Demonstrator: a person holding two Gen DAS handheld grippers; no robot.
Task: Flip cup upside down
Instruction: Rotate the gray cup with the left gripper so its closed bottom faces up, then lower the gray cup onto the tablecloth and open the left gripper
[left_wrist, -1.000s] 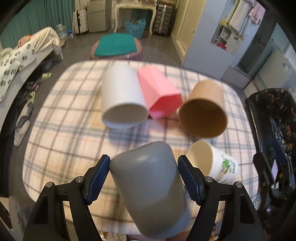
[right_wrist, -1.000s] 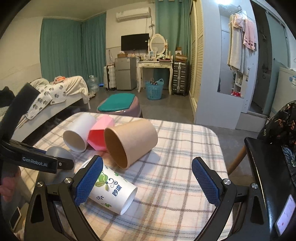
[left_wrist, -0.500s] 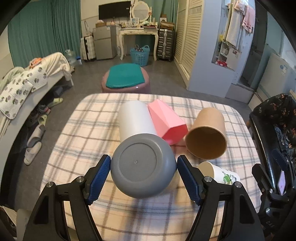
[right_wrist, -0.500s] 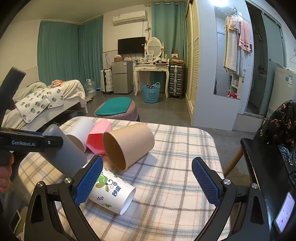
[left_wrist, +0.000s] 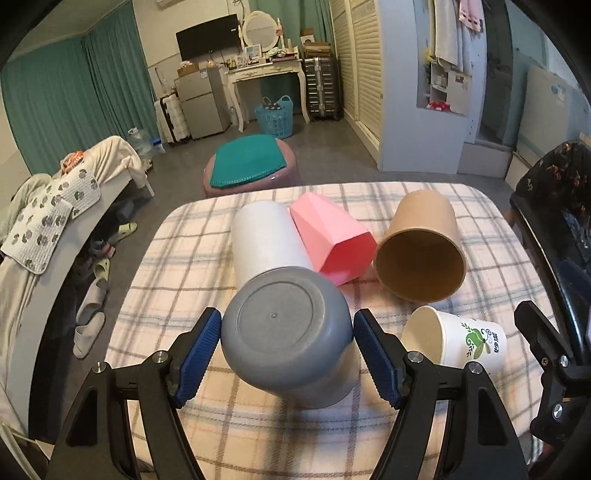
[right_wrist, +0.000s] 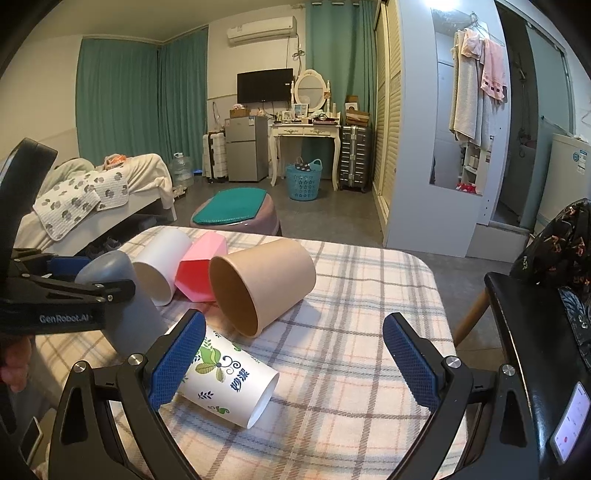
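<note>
the left tongs (left_wrist: 287, 349) are clamped on the grey cup (left_wrist: 290, 338), both blue pads pressed to its sides, base tipped up and away toward the room, mouth angled down at the checked table (left_wrist: 177, 266). from the right wrist view the grey cup leans above the table's near left part. the right tongs (right_wrist: 291, 360) gape wide with nothing between them, hovering over the printed paper cup (right_wrist: 227, 382) lying on its side. white cup (left_wrist: 264, 242), pink cup (left_wrist: 330, 240) and brown cup (left_wrist: 423, 254) lie tipped over behind.
</note>
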